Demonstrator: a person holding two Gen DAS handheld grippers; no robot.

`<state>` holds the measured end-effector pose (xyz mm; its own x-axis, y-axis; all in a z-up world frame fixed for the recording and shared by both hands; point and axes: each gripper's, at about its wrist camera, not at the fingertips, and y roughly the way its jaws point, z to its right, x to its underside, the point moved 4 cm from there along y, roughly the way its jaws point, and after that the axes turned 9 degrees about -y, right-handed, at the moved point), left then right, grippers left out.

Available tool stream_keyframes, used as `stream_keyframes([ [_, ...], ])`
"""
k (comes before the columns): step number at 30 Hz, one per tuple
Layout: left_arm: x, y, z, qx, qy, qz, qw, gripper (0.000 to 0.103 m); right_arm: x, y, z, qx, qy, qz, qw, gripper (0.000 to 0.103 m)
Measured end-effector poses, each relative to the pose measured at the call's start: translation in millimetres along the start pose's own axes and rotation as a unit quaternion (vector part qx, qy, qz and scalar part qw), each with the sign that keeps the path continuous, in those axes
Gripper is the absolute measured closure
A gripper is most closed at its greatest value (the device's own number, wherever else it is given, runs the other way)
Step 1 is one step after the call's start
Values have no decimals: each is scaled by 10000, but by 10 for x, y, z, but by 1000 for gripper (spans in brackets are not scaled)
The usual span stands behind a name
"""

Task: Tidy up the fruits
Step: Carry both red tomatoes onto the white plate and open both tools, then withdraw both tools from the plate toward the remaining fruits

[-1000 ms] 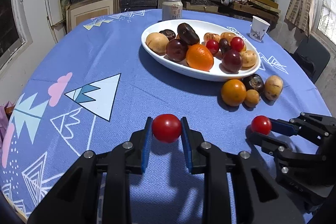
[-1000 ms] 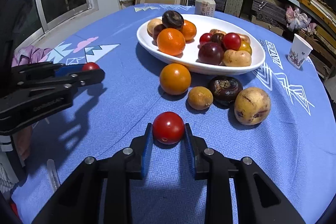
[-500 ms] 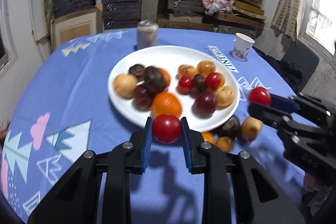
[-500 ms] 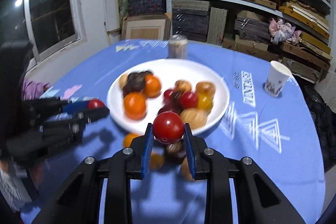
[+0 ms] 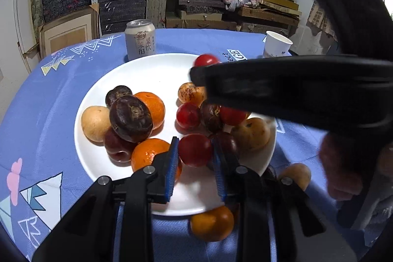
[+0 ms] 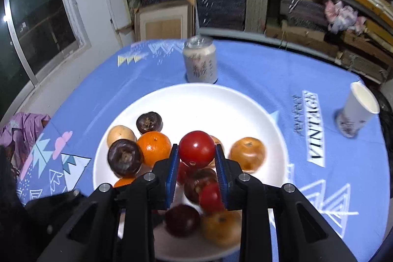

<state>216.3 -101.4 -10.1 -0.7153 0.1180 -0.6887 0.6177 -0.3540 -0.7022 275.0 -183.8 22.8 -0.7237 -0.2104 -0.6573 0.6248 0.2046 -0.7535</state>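
A white plate (image 5: 152, 75) on the blue tablecloth holds several fruits: oranges, dark purple fruits, tan ones and red ones. My left gripper (image 5: 195, 151) is shut on a red tomato (image 5: 195, 150) and holds it above the plate's near side. My right gripper (image 6: 196, 150) is shut on another red tomato (image 6: 196, 149) above the plate (image 6: 221, 100). In the left wrist view the right gripper crosses from the right over the plate, its tomato (image 5: 206, 60) at its tip.
A drink can (image 5: 140, 39) stands behind the plate and a paper cup (image 5: 276, 47) at the back right. An orange (image 5: 212, 222) and a tan fruit (image 5: 296, 174) lie on the cloth near the plate's front edge. Shelves of boxes fill the back.
Both grippers have risen and moved forward with their tomatoes, from beside the plate to above it. The right gripper now reaches over the plate's far side.
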Motion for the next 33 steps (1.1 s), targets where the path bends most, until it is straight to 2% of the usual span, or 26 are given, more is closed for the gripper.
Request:
stream_keyframes([
  [2,5,4,18,-6,75,39,10000,75,-8,127,-64,-18,-100,-131,9999,74],
  [4,6,-10,9,54,64,63,9999,65,-2,183,-101,-50,-161,-189,9997,73],
  [5,4,-22,0,68,39,81,9999,63,7,184,-118,-62,-181,-185,9996,72],
  [7,3,-67,-18,92,-18,159,9998,50,0,139,-103,-40,-130,-93,9999,69],
  [8,0,-94,-29,102,-63,200,9997,49,-7,110,-100,-57,-103,-57,9999,69],
  [12,-27,-215,-102,132,-217,284,9993,48,-33,-64,-78,-54,-110,48,9999,69],
  [16,2,-435,-209,61,-350,412,9985,48,-6,-478,-35,34,-89,356,9993,69],
  [18,62,-569,-268,-1,-390,480,9981,48,68,-730,-17,127,-118,545,9984,63],
  [23,315,-759,-311,-154,-368,469,9981,47,494,-1401,2,482,-121,1094,9927,49],
  [26,528,-788,-249,-292,-211,422,9985,47,895,-1656,35,685,-3,1381,9880,46],
  [28,622,-784,-179,-463,-26,434,9980,47,1156,-1691,81,777,132,1506,9854,44],
  [30,658,-752,-114,-479,109,403,9980,47,1366,-1609,155,837,299,1403,9861,37],
  [31,666,-726,-89,-492,156,389,9979,47,1412,-1538,189,787,342,1215,9889,37],
  [33,698,-683,-31,-517,273,354,9977,47,1414,-1497,250,731,441,1187,9893,37],
])
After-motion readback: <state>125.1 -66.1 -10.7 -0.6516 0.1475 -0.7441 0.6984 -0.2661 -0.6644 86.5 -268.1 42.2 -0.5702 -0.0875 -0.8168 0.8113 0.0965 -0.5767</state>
